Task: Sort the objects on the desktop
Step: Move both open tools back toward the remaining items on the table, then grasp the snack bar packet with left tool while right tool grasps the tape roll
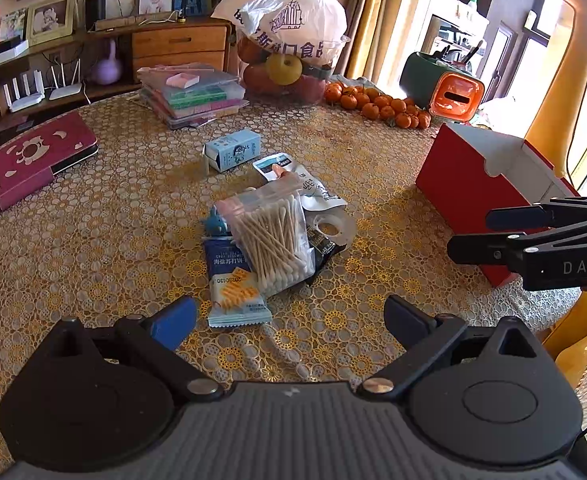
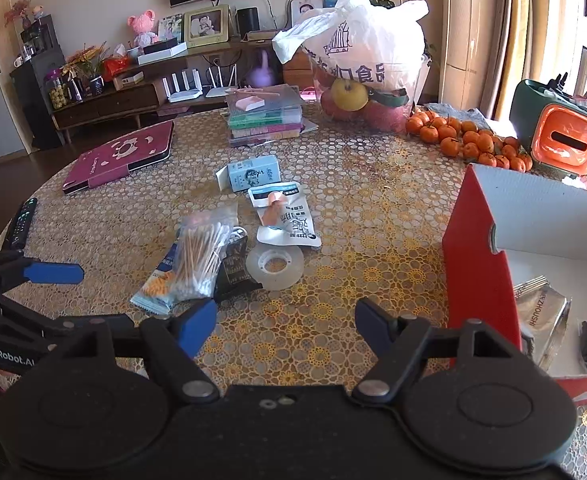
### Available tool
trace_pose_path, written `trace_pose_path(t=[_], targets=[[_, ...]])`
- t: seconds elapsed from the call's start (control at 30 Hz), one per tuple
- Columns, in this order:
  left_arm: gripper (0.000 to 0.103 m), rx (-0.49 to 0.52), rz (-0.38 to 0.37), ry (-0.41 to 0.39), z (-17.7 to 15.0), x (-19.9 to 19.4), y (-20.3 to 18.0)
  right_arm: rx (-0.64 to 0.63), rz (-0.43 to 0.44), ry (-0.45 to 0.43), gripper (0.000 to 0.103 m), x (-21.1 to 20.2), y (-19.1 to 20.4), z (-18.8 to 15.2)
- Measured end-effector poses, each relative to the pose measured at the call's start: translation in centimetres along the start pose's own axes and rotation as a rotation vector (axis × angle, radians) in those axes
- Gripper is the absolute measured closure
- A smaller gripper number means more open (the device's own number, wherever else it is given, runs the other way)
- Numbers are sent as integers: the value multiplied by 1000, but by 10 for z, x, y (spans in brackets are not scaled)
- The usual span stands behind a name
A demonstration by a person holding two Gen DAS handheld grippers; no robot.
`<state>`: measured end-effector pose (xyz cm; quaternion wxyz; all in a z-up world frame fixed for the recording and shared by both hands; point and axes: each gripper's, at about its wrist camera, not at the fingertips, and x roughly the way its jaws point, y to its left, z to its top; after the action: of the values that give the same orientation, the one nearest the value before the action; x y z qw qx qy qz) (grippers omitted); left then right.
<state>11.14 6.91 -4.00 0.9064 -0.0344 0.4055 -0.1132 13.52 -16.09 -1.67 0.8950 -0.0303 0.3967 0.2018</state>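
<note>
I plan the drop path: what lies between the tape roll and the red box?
Nothing: in the right wrist view only bare patterned tablecloth lies between the tape roll and the red box.

Surface (image 2: 373,216): covered in a lace-patterned gold cloth with a slight sheen. Cotton swab bag (image 1: 271,240): clear glossy plastic; swab sticks look like pale wood or paper. Tape roll (image 2: 275,266): translucent, glossy plastic. Snack packet (image 1: 237,296): shiny printed film with crimped ends. Small blue box (image 1: 233,150): matt cardboard. Red box (image 2: 477,264): corrugated cardboard, red smooth outside, white matt inside. Foil pouch (image 2: 545,320) inside it: silvery, creased. Left gripper (image 1: 289,316): matt black plastic, blue pads, metal rivets.
</note>
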Motion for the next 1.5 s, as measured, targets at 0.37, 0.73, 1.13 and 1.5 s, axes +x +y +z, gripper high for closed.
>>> trace_pose_path(t=[0.37,0.73,1.13,1.5], targets=[[3,-5,22,6,-4,30,16,14,6,36,26,41,-3,8],[3,-7,33,16,-5,57,29,40,-5,72,26,83,-12,17],[3,2,44,10,-5,73,34,60,-23,113,34,127,-20,24],[5,7,53,-13,-5,84,33,74,-26,115,44,139,-23,27]])
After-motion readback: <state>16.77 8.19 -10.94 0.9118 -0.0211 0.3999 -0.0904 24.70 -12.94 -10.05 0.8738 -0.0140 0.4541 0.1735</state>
